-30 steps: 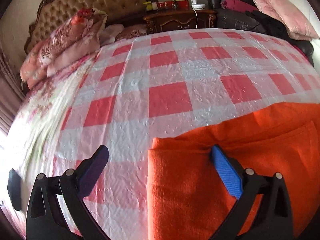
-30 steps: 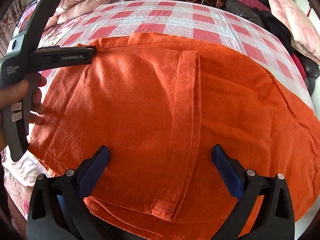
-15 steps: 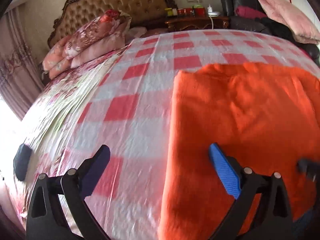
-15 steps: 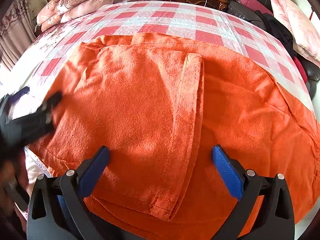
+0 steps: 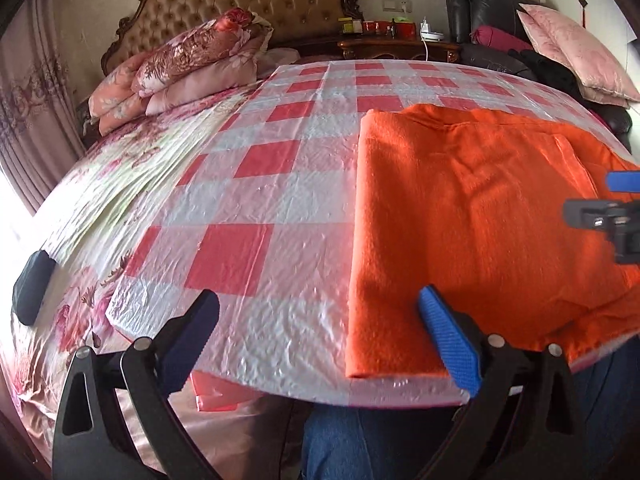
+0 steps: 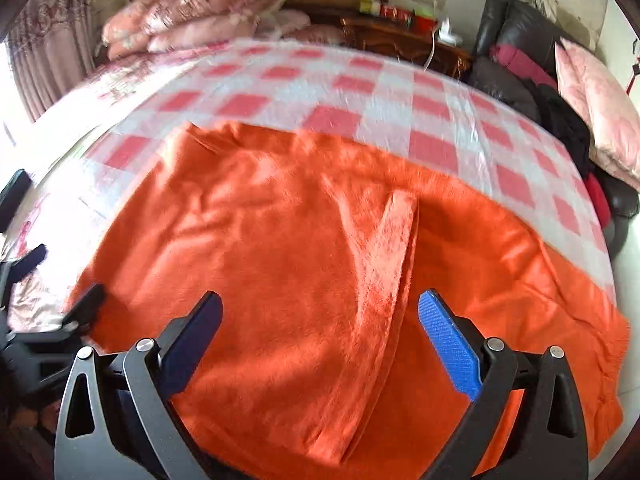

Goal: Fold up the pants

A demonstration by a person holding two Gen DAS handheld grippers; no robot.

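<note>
Left gripper (image 5: pixel 320 344) spread wide and empty above the cloth (image 5: pixel 248 216) beside the pants' (image 5: pixel 472 216) left fold edge, right gripper (image 6: pixel 320 336) likewise empty over their middle; between folds, next likely needs fresh edge grips.

Orange pants (image 5: pixel 472 216) lie flat on the bed's checkered plastic sheet (image 5: pixel 256 208), quilts (image 5: pixel 192 64) piled at its head.

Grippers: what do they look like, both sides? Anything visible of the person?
Left gripper and right gripper match: black plastic frames with triangular cutouts and silver pivot pins, two angled fingers faced with ribbed blue pads. No cables or markings show. The person wears blue jeans.
</note>
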